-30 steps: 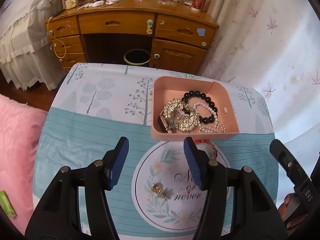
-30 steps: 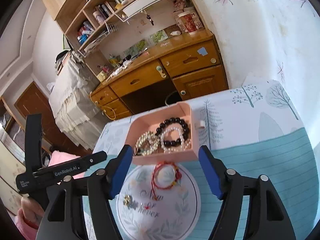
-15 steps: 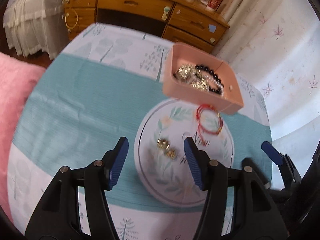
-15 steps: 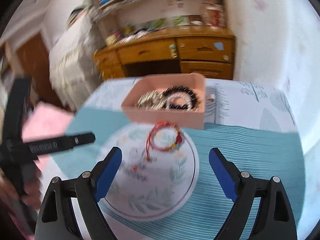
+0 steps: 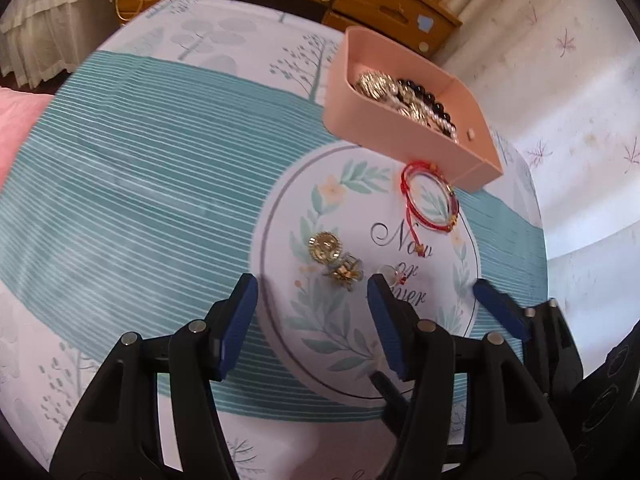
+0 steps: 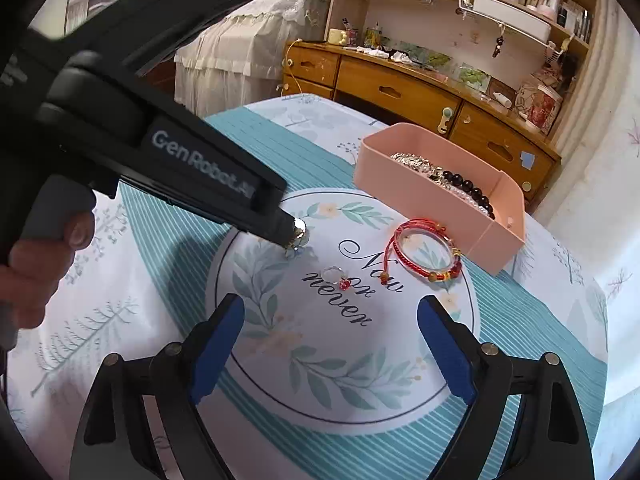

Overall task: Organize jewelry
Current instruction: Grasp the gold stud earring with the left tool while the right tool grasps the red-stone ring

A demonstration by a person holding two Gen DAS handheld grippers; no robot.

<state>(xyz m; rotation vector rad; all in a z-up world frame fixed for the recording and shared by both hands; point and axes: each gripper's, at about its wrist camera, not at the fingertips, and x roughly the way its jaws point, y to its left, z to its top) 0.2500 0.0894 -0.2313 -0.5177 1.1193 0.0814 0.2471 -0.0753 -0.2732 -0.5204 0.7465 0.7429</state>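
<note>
Left tool (image 5: 312, 298): we log it wide open, empty; gold earrings (image 5: 334, 258) just ahead between its tips. Right tool (image 6: 330, 322): wide open, empty; ring (image 6: 335, 276) just ahead, red bracelet (image 6: 424, 256) ahead-right, pink box (image 6: 404, 194) beyond on the counter (image 6: 532, 316).

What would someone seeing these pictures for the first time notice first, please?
Probably the pink tray at the far side of the tablecloth's round printed medallion, heaped with bead, pearl and gold-toned jewelry. Just in front of it lies a red cord bracelet, with gold earrings and a small ring loose nearby. Both grippers, left and right, hang open above the medallion.
</note>
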